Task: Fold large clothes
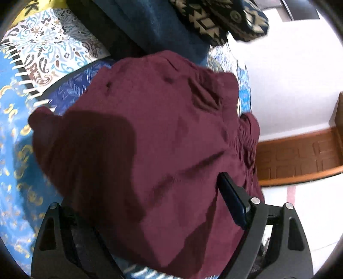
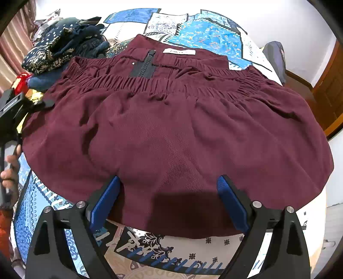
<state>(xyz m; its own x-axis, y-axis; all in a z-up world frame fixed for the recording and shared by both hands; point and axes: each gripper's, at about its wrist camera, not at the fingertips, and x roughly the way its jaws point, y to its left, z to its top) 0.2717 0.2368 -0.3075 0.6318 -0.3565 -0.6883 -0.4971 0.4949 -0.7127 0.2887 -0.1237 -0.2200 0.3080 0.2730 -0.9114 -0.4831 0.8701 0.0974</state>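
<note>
A maroon garment (image 2: 171, 133) with an elastic waistband, a black zipper and a white label lies spread on the patterned blue bedspread (image 2: 205, 34). My right gripper (image 2: 169, 193) is open, its blue pads on either side of the near hem, which lies between them. In the left wrist view the same maroon cloth (image 1: 150, 133) drapes over my left gripper (image 1: 163, 206). Only its right blue pad (image 1: 231, 199) shows; the left finger is hidden under the cloth. The left gripper also shows at the garment's left edge in the right wrist view (image 2: 32, 105).
A pile of dark blue patterned clothes (image 2: 64, 47) lies at the far left of the bed, also in the left wrist view (image 1: 214, 19). A white wall and brown wooden door (image 1: 300, 156) stand past the bed's edge. A hand (image 2: 10, 169) holds the left gripper.
</note>
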